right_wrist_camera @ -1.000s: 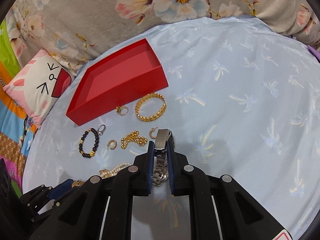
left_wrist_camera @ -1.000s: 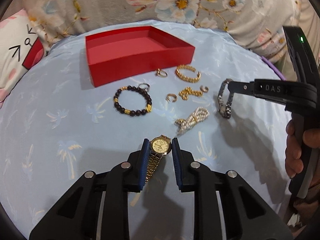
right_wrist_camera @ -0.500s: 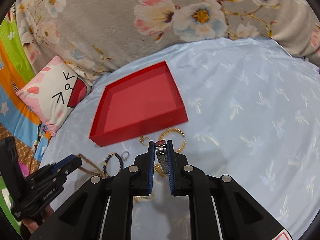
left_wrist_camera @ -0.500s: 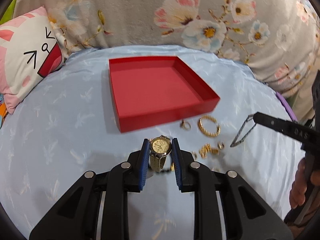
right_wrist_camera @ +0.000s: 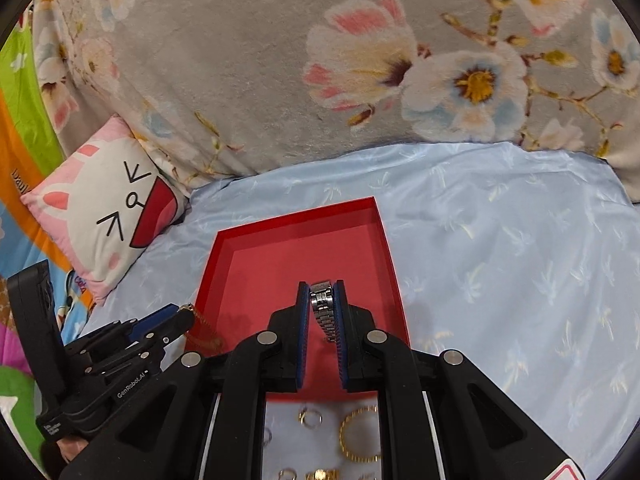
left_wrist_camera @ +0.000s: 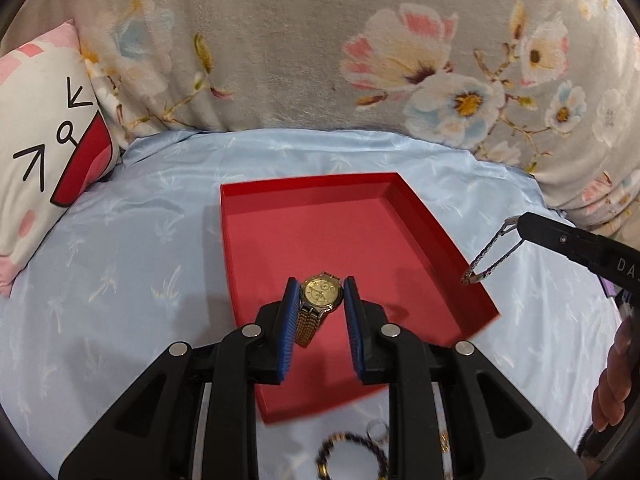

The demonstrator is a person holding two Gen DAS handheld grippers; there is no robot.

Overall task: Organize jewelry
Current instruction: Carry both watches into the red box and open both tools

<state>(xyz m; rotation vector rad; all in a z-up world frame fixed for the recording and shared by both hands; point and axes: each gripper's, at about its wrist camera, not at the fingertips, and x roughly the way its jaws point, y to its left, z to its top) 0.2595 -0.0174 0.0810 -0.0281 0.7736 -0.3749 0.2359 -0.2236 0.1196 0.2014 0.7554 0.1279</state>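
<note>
I hold two pieces over the red tray, one in each gripper. My left gripper pinches the gold watch by its case, dial up, the gold band hanging down toward 6 o'clock, so its long axis runs along my fingers. It hangs above the tray's near half, and the tray floor stretches away toward 12 o'clock. I judge a plain lowering and letting go would land it inside.

My right gripper is clamped on the silver bracelet, which droops from the pads toward 6 o'clock. In the left wrist view it hangs as a loop at about 3 o'clock, close to the tray's right wall. I judge the left side better placed to drop first; the right may need to shift toward 9 o'clock to clear the wall.

Count: one tray, nothing lying in it; one watch and one silver bracelet held. On the blue cloth near 6 o'clock lie one gold chain bangle, one beaded bracelet and at least three small rings; other pieces are partly hidden.
</note>
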